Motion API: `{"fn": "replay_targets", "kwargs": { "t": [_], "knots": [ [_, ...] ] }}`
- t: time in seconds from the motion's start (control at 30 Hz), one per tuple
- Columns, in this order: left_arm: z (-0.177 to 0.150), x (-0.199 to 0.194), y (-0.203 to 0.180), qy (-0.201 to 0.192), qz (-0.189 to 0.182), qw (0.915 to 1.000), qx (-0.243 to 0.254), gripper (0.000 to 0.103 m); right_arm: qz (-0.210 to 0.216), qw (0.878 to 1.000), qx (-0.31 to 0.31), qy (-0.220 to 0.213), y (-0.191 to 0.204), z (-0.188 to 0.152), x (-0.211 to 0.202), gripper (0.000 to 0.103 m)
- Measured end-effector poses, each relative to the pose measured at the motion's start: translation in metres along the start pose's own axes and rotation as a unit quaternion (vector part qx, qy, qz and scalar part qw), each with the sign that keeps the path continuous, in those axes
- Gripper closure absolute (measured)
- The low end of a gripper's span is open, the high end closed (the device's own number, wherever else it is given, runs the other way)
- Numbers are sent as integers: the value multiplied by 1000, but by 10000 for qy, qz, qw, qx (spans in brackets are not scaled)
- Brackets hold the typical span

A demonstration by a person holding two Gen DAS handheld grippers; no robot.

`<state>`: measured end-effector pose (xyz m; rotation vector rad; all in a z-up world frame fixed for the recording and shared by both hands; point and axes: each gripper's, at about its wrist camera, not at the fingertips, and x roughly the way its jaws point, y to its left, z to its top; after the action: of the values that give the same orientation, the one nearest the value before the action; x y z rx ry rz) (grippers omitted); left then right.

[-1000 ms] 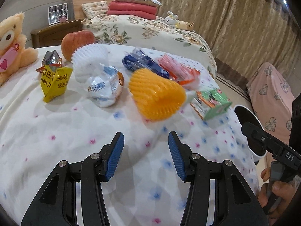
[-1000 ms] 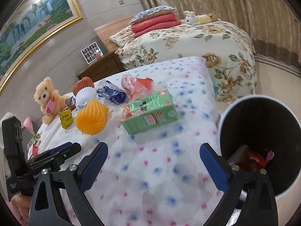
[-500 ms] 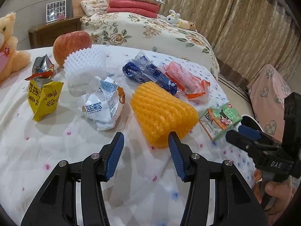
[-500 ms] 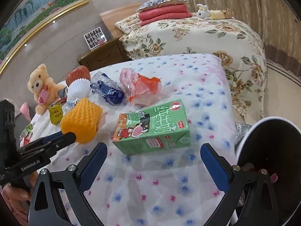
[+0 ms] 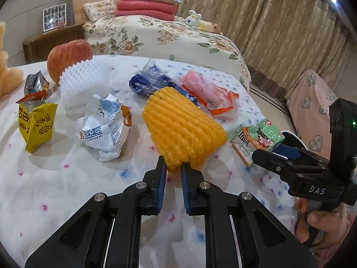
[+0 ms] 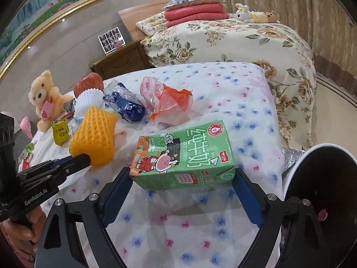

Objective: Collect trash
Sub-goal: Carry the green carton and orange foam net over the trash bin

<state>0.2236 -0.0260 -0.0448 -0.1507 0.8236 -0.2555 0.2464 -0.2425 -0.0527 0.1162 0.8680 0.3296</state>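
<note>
Since half a second ago, both tongs have closed on trash. From the left wrist view, the left gripper [image 5: 173,169] is now nearly shut, pinching the near edge of the orange foam fruit net [image 5: 183,131], which lies on the white dotted bedspread [image 5: 67,178] between a crumpled white wrapper [image 5: 107,129] and the green milk carton [image 5: 258,140]. From the right wrist view, the right gripper [image 6: 181,178] is wide, its blue pads touching both ends of the milk carton [image 6: 185,156], still resting on the bedspread [image 6: 178,223]. The black trash bin [image 6: 321,189] stands just beside, at the bed's edge.
</note>
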Motion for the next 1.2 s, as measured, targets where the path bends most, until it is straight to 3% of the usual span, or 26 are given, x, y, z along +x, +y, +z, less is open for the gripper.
{"fn": "replay_targets", "kwargs": {
  "t": [0.33,1.2],
  "knots": [
    [-14,-12,-23,48,-240,9996,134,92,-49,9981,533,-308,-21,-17,-35,13],
    [-34,-8,-138,317,-985,9891,1045,92,-624,9840,1503,-730,-110,-73,-112,13]
  ]
}}
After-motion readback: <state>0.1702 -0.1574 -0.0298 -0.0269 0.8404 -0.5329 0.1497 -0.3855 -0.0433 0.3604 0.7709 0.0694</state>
